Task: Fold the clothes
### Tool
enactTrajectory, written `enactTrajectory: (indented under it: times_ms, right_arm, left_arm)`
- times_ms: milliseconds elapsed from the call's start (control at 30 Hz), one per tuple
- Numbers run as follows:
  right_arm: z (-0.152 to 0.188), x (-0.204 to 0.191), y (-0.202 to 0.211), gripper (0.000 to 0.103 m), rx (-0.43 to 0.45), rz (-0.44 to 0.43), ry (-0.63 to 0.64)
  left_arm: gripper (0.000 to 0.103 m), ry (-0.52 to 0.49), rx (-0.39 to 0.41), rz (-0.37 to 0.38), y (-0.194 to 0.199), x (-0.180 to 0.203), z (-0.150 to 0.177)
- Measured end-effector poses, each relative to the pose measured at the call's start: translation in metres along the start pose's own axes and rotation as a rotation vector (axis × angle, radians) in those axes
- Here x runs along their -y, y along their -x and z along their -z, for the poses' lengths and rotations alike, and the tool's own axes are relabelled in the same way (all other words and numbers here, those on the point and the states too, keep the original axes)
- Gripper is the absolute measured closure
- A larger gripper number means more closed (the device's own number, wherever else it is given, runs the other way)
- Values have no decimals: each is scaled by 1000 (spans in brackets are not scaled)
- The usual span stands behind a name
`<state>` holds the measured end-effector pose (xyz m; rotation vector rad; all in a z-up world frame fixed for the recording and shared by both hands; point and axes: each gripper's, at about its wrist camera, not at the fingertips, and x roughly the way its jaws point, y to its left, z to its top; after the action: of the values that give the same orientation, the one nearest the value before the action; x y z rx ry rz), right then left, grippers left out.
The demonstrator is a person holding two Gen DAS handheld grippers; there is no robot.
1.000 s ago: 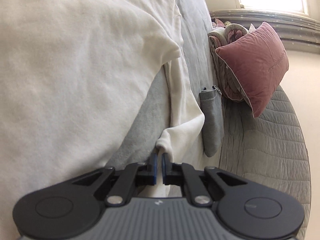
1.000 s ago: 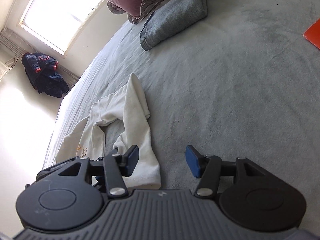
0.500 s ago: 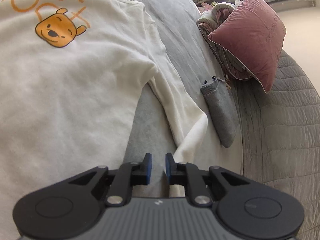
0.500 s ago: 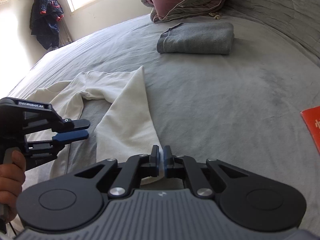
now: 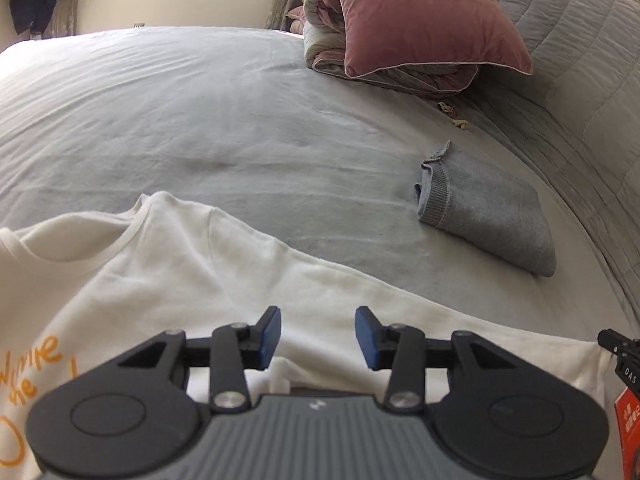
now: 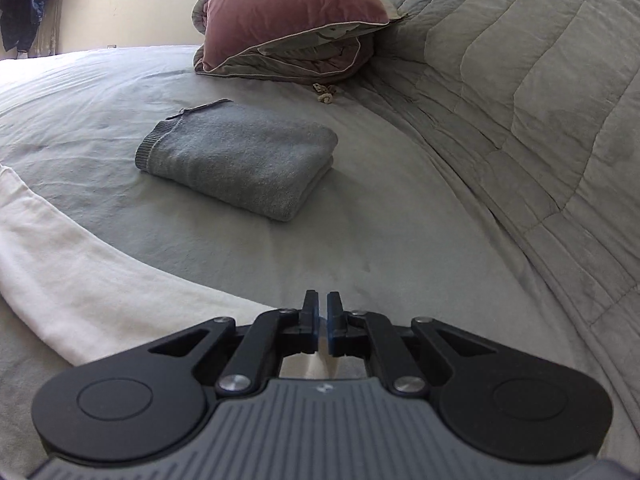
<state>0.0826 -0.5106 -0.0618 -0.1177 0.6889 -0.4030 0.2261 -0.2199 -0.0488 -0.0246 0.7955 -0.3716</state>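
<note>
A wide bed (image 5: 224,128) with a grey sheet fills both views, its quilted grey headboard (image 6: 540,92) curving along the right side. At the far end a rolled grey quilt (image 5: 380,68) lies against the headboard with a dusty-pink pillow (image 5: 420,12) resting on top of it. The white shirt (image 5: 192,276), printed with orange lettering at its left edge, is spread flat across the near part of the bed, its neckline towards the far left and one long sleeve (image 6: 80,280) stretched out to the right. A folded grey sweater (image 6: 240,160) sits on the sheet beyond the sleeve, between the shirt and the quilt, apart from both. A dark jacket (image 6: 28,0) hangs by the window at the far left. A red card (image 5: 628,424) shows at the near right edge of the bed.

The left gripper (image 5: 316,338) hangs over the shirt's body with its blue pads spread wide and nothing between them. The right gripper (image 6: 322,320) is closed to a narrow slit, with white sleeve cloth pinched between the pads near the cuff.
</note>
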Motion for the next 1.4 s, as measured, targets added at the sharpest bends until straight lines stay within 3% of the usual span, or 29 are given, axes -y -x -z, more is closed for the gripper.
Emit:
enactTrajectory:
  times_ms: [67, 133, 267, 300, 367, 433, 467, 533, 667, 733, 767, 833, 900, 967, 1133, 1200, 1300, 1400]
  right_arm:
    - [1, 2, -10, 103, -7, 32, 9]
    - [5, 5, -20, 103, -29, 44, 9]
    - [16, 19, -25, 102, -55, -1, -106]
    - [17, 21, -23, 91, -53, -17, -131]
    - [19, 26, -17, 79, -50, -50, -182]
    - [20, 30, -13, 40, -48, -106, -235]
    - [20, 31, -10, 40, -43, -133, -258]
    - [21, 31, -9, 40, -44, -165, -289]
    - [24, 23, -21, 41, -47, -124, -290]
    - [26, 19, -26, 47, -43, -106, -289]
    - [28, 16, -25, 51, -36, -105, -288]
    - [30, 10, -23, 84, -26, -107, -278]
    - [31, 1, -19, 92, -16, -106, -248]
    - [29, -3, -14, 94, 24, -69, -225]
    - [14, -9, -13, 95, 128, 34, -111]
    - [7, -12, -17, 95, 154, 72, -48]
    - [12, -14, -50, 95, 51, 65, -34]
    - [18, -20, -60, 93, 42, 99, -10]
  left_arm:
    - [49, -77, 24, -66, -8, -9, -12]
    - [48, -93, 32, -120, -16, -30, -24]
    - [43, -9, 31, -141, -24, -80, -41]
    - [42, 7, 27, -142, -26, -89, -44]
    - [42, 27, 20, -137, -31, -102, -47]
    - [42, 27, 12, -124, -40, -106, -48]
    - [42, 26, 7, -118, -44, -107, -48]
    - [42, 26, -1, -104, -52, -111, -49]
    - [44, 25, -17, -78, -69, -118, -51]
    - [49, -23, -14, -77, -73, -112, -46]
    - [55, -58, -8, -72, -73, -108, -43]
    - [84, -128, 6, -59, -72, -100, -38]
    - [88, -188, 48, -81, -67, -91, -33]
    - [89, -219, 131, -116, -57, -85, -27]
    - [89, -154, 244, -155, -53, -92, -23]
    - [89, -181, 213, -178, -63, -87, -20]
    - [86, -222, 172, -221, -74, -80, -19]
    - [78, -260, 167, -265, -72, -73, -19]
